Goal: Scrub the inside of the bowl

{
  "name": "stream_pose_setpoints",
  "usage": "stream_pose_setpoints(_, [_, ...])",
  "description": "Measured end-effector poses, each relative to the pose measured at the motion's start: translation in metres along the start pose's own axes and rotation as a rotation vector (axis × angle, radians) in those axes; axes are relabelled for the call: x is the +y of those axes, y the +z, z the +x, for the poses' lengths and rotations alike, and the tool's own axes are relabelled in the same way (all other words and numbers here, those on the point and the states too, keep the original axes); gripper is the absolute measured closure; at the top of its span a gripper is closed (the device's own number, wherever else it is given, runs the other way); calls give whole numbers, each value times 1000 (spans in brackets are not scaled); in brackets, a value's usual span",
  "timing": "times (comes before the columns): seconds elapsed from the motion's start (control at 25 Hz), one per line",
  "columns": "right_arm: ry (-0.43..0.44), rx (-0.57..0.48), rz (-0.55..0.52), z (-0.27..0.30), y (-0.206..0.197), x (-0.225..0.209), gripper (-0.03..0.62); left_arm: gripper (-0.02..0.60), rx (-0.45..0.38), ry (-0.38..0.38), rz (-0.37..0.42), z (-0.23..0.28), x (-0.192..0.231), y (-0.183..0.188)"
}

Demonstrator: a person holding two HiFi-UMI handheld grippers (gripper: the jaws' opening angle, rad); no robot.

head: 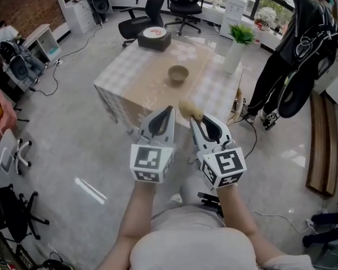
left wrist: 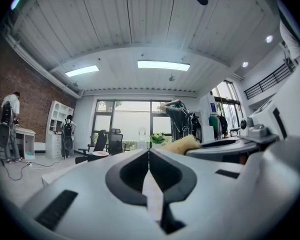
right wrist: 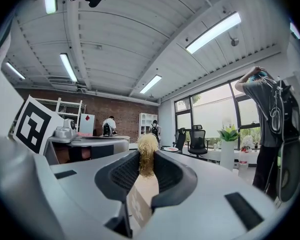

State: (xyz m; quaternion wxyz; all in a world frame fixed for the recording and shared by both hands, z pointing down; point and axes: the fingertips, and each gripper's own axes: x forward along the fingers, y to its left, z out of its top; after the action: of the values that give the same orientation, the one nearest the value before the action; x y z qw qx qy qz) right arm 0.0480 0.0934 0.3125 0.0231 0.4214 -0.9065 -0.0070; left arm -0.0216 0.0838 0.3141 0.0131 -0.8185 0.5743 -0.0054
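Right gripper view: right gripper (right wrist: 146,156) pinches a fuzzy, fibrous yellow scrubber (right wrist: 147,145); left gripper (left wrist: 149,153) fully closed, empty

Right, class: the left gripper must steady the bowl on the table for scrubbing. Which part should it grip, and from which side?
Probably the rim of the bowl, on its left edge, from above: one jaw inside the wall, one outside. It stands upright, mouth up, and that leaves the middle to the right gripper with its scrubber. The left gripper, shut, must open first.
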Motion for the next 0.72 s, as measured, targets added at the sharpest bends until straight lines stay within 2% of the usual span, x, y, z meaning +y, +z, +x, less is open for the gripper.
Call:
stream_pose_setpoints(0.32, [4, 14, 1, 29, -3, -19, 516, 569, 6, -1, 36, 26, 13, -2])
stream_pose_setpoints(0.72, [1, 22, 37, 75, -11, -62, 514, 568, 17, -50, 42, 82, 25, -11])
